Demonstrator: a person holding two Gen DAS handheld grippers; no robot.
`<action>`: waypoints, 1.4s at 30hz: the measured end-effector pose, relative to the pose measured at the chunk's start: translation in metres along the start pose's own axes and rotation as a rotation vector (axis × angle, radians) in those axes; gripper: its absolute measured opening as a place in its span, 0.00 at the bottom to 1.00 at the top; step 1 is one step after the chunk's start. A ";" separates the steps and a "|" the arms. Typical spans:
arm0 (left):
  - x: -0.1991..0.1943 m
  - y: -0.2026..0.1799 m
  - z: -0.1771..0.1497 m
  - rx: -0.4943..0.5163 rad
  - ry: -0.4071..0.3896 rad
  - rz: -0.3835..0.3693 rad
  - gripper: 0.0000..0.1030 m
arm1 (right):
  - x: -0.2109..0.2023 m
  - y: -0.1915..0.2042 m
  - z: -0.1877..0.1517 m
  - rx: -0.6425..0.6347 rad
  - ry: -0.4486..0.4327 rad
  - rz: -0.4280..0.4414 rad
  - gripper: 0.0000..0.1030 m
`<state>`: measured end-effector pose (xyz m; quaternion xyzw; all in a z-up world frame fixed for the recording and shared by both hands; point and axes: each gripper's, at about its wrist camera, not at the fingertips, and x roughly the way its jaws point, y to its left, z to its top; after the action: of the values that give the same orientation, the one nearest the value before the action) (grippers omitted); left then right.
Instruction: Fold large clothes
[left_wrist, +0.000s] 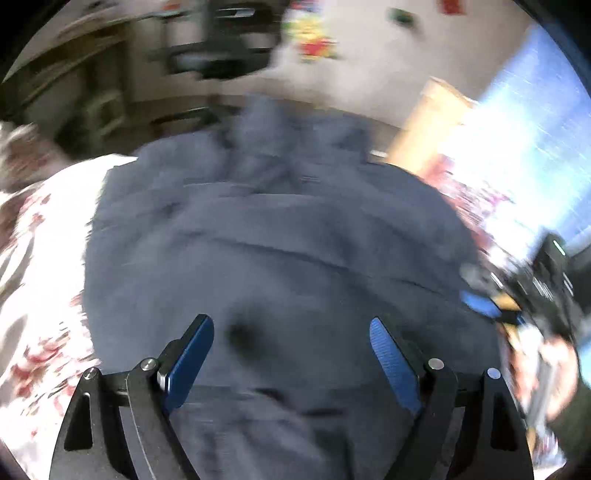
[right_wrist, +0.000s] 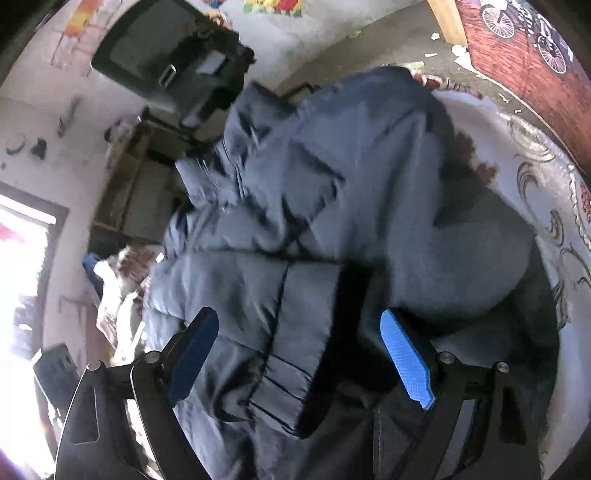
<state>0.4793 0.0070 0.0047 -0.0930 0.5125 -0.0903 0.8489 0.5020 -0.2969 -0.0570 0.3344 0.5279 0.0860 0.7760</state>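
A dark blue puffy jacket (left_wrist: 280, 240) lies spread on a white bedsheet with red flowers (left_wrist: 40, 295). My left gripper (left_wrist: 291, 328) is open just above the jacket's near part, holding nothing; this view is motion-blurred. The right gripper's blue pad and the hand holding it show at the right edge (left_wrist: 480, 306). In the right wrist view the same jacket (right_wrist: 351, 192) fills the frame, with a sleeve and its ribbed cuff (right_wrist: 280, 391) lying between the fingers. My right gripper (right_wrist: 299, 325) is open over that sleeve, gripping nothing.
A patterned sheet (right_wrist: 535, 177) runs along the jacket's right side. A red-brown board with bicycle pictures (right_wrist: 524, 55) stands at the upper right. A black chair (right_wrist: 166, 55) and shelves stand beyond the bed. A bright window (left_wrist: 517, 129) is at the right.
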 end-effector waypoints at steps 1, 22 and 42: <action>-0.002 0.012 0.002 -0.039 -0.006 0.020 0.83 | 0.004 0.003 -0.002 -0.003 0.019 0.004 0.66; -0.014 0.093 0.021 -0.098 -0.069 0.139 0.83 | -0.050 0.055 0.062 -0.234 -0.204 -0.375 0.03; 0.070 0.014 0.022 0.216 0.060 0.135 0.84 | 0.030 0.061 0.025 -0.442 0.002 -0.441 0.36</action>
<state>0.5316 0.0049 -0.0483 0.0366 0.5299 -0.0903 0.8424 0.5506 -0.2468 -0.0374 0.0350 0.5571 0.0284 0.8292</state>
